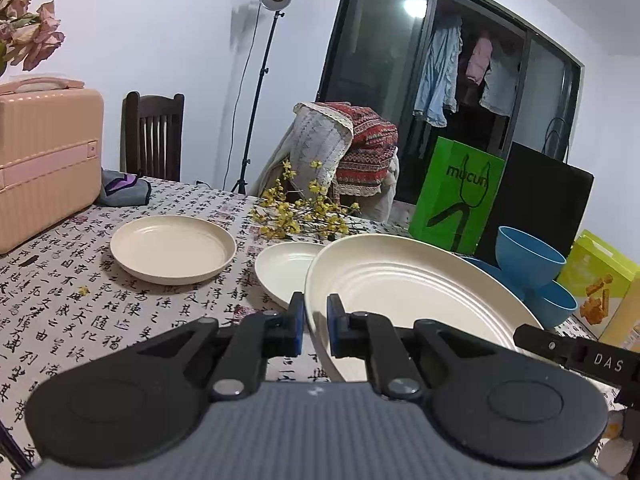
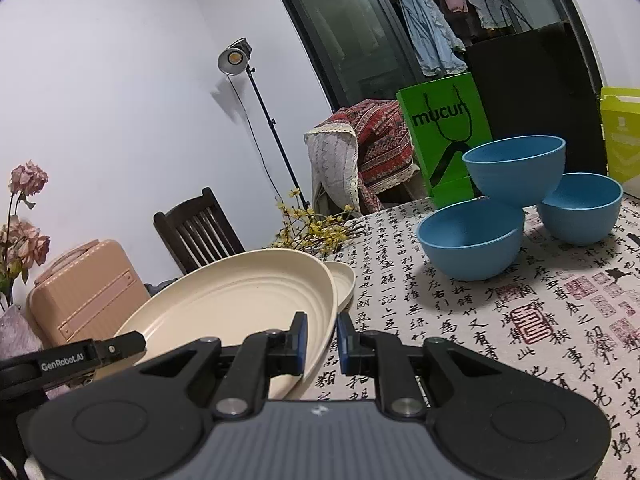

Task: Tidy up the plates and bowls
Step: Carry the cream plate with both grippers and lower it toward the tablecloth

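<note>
A large cream plate [image 1: 404,292] [image 2: 232,296] hangs tilted above the table, gripped at two opposite sides. My left gripper [image 1: 316,320] is shut on its left rim. My right gripper [image 2: 322,340] is shut on its right rim. Just behind it a second cream plate [image 1: 284,268] [image 2: 344,280] rests on the tablecloth, and a third plate [image 1: 172,248] lies further left. To the right are three blue bowls: one bowl [image 2: 516,168] [image 1: 528,256] perches on top of two others [image 2: 470,240] [image 2: 580,208].
A pink suitcase [image 1: 44,160] stands at the table's left end. Yellow flower twigs [image 1: 304,212] lie at the far edge, with a green bag [image 1: 456,196], a black bag [image 1: 536,204] and a yellow box [image 1: 596,280] behind the bowls. A dark chair [image 1: 152,136] stands beyond.
</note>
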### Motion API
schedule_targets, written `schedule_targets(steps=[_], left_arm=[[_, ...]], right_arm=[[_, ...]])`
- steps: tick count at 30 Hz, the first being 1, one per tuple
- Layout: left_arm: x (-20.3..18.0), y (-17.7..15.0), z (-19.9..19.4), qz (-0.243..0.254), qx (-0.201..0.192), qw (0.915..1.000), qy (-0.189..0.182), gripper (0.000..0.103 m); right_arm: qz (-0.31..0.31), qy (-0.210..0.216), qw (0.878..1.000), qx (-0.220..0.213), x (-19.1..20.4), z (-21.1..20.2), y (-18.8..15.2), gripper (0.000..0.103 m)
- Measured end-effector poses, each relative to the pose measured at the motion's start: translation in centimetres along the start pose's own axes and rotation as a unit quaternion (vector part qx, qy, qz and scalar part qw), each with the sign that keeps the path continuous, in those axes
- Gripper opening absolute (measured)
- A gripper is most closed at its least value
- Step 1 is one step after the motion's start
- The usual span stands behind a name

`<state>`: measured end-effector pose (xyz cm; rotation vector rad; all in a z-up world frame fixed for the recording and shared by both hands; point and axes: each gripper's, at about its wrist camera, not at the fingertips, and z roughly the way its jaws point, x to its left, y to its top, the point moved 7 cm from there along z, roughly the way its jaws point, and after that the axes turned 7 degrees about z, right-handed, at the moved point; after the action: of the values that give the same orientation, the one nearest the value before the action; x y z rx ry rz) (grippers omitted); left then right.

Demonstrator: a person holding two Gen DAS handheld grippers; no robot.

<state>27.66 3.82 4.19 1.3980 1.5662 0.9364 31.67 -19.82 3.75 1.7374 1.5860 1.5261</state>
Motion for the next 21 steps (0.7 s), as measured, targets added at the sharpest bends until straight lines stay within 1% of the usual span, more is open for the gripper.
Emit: schedule_targets(steps=[11, 21], left_arm=[[-1.9, -0.7, -0.2, 0.005, 0.004, 0.9998, -0.021, 0.011], [-2.7, -1.6, 0.0, 0.0, 0.01, 0.9994, -0.033, 0.011]], right_arm=[[0.006, -0.009, 1.0, -0.011, -1.8, -1.7, 0.1, 0.015], [0.002, -0.016, 1.0, -0.018, -2.7, -2.8, -0.3, 0.015]])
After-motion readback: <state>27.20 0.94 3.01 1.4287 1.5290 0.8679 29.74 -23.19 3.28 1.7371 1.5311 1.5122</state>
